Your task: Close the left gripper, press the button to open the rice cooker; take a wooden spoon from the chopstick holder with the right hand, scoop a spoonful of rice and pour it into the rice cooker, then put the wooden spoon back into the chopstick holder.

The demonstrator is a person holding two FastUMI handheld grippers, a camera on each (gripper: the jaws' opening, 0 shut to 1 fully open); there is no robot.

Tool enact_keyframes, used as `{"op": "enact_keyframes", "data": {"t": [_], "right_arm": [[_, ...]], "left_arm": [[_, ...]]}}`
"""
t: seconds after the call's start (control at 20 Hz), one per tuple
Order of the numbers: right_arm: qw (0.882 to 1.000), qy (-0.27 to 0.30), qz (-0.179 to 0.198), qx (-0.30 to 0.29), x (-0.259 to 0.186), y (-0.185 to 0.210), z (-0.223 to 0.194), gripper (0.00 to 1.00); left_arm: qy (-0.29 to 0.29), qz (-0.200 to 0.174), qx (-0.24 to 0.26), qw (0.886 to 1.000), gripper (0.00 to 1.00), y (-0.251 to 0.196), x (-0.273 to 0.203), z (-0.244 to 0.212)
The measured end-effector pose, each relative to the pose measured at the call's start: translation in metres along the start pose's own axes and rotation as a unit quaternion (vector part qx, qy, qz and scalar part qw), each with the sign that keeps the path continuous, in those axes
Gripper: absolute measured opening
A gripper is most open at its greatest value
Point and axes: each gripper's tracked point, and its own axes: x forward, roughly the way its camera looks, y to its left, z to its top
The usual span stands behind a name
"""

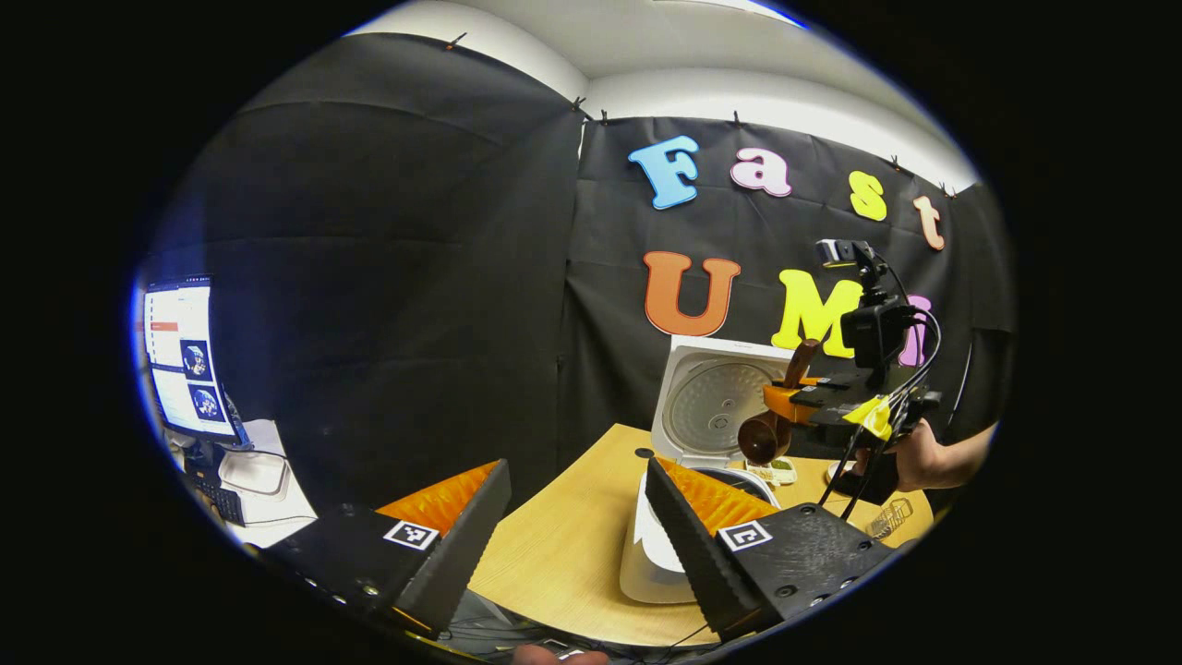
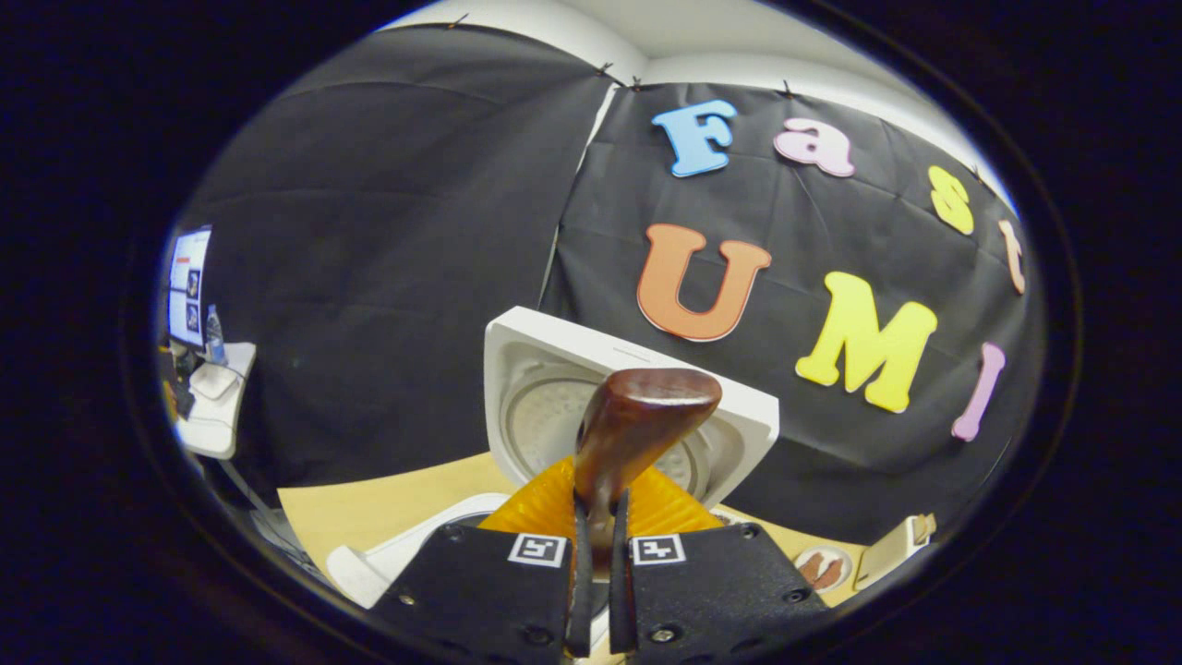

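Between the right claw [image 2: 597,591] fingers sits the wooden spoon [image 2: 637,420], clamped.

White rice cooker [image 1: 716,397], brown wooden spoon [image 2: 637,434]

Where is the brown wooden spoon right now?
The brown wooden spoon is clamped between the right gripper fingers; in the left gripper view its bowl hangs just above the open white rice cooker.

Right claw [image 2: 596,563] – clamped on wooden spoon [image 2: 637,420]
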Motion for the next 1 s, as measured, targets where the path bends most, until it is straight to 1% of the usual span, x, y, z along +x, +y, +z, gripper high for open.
{"op": "enact_keyframes", "data": {"t": [0.15, 0.3, 0.45, 0.6, 0.75, 0.9, 1.0], "right_arm": [[0.999, 0.004, -0.004, 0.048, -0.007, -0.015, 0.002, 0.13], [0.994, 0.009, 0.001, 0.113, -0.020, -0.032, 0.003, 0.13], [0.982, 0.012, 0.012, 0.189, -0.042, -0.056, 0.006, 0.13], [0.968, 0.013, 0.004, 0.250, -0.073, -0.094, 0.004, 0.13], [0.954, 0.017, -0.021, 0.297, -0.108, -0.145, -0.016, 0.12], [0.946, 0.019, -0.076, 0.314, -0.147, -0.213, -0.052, 0.13], [0.941, 0.027, -0.111, 0.318, -0.174, -0.250, -0.078, 0.13]], "left_arm": [[-0.001, -0.004, -0.001, 1.000, 0.95, -0.006, -0.003, 0.004], [-0.006, -0.010, 0.002, 1.000, 0.95, -0.019, -0.004, 0.012], [-0.009, -0.022, 0.012, 1.000, 0.95, -0.039, -0.003, 0.016], [-0.010, -0.040, 0.018, 0.999, 0.94, -0.072, -0.002, 0.019], [-0.009, -0.065, 0.014, 0.998, 0.94, -0.113, 0.001, 0.019], [-0.003, -0.095, 0.021, 0.995, 0.94, -0.153, 0.002, 0.018], [-0.004, -0.113, 0.029, 0.993, 0.95, -0.177, 0.004, 0.019]]}}
